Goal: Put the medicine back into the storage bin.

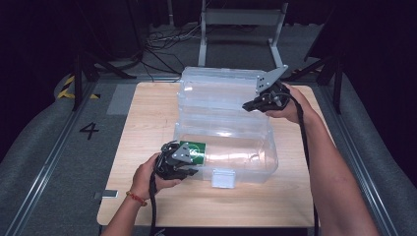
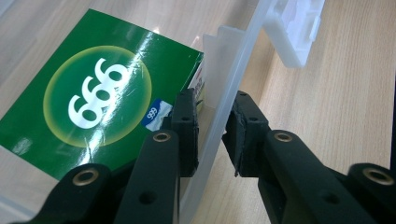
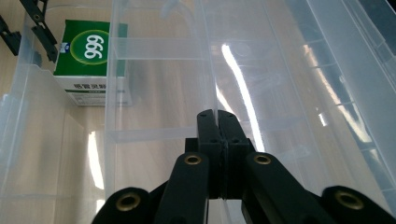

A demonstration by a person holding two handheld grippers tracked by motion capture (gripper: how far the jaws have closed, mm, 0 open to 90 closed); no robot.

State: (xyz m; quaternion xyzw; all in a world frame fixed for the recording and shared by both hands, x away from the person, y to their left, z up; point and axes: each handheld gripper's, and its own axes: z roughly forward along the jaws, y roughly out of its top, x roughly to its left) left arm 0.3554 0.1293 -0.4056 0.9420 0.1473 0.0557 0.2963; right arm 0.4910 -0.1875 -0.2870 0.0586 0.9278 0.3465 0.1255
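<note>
At the near left, the left gripper [image 1: 178, 164] straddles the near-left wall of the clear plastic storage box [image 1: 246, 169], jaws parted, one inside and one outside, not yet pinching. The green 999 medicine carton [image 2: 93, 93] lies flat in the box's near-left corner, just beyond the inner jaw, its long axis running away from that gripper, which is by far the nearer. At the far right, the right gripper [image 1: 255, 104] clamps the edge of the raised lid [image 1: 219, 93], wrist high.

Raised lid [image 1: 221, 91] blocks the far side; green box [image 1: 193, 151] fills the bin's [image 1: 246, 169] left end; its right is open
</note>
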